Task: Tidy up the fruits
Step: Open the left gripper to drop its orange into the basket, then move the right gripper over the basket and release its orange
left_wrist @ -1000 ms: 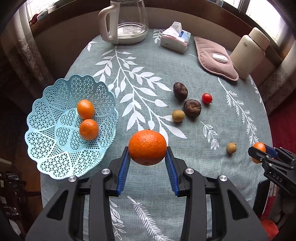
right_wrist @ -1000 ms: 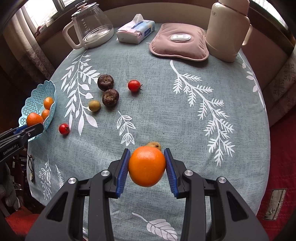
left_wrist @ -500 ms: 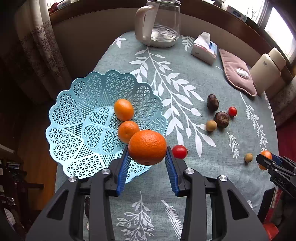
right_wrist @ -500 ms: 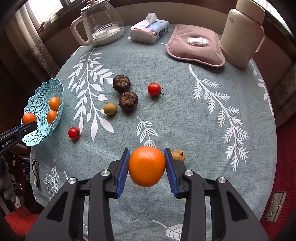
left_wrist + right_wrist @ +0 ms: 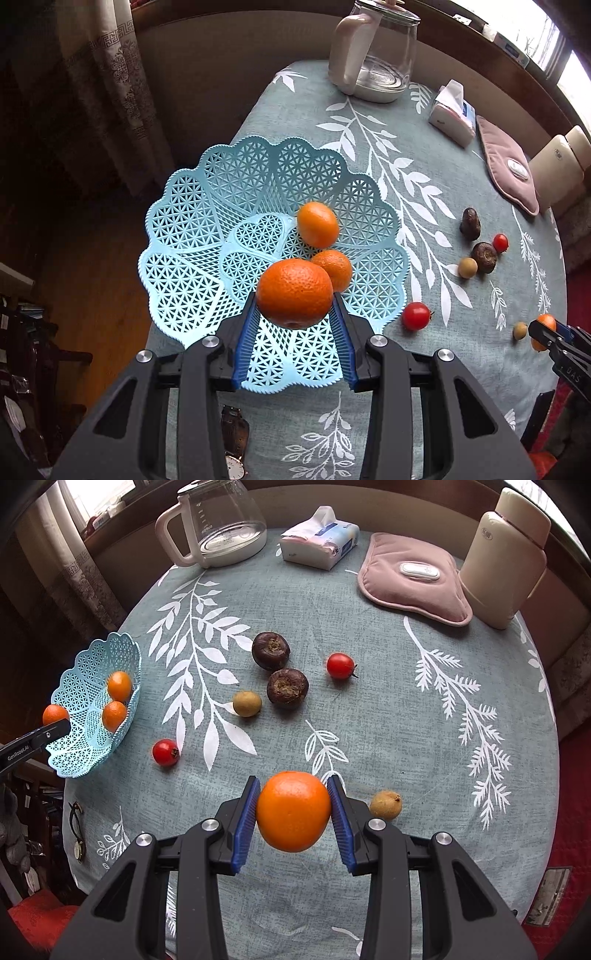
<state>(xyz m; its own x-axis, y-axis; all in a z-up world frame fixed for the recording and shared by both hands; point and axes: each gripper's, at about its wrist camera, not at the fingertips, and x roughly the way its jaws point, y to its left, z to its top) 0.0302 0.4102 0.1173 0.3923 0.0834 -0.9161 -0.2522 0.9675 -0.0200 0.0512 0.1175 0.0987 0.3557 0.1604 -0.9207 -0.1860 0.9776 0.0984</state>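
Fingers of left gripper clamping orange above basket, stem end facing camera | right gripper gripping second orange, long axis upright, over surface

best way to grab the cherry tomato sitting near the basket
Grip the cherry tomato across its round middle, coming straight down from above. Its stem points sideways toward the right, so close the fingers across the other axis. The basket lies to its left, apart from it.
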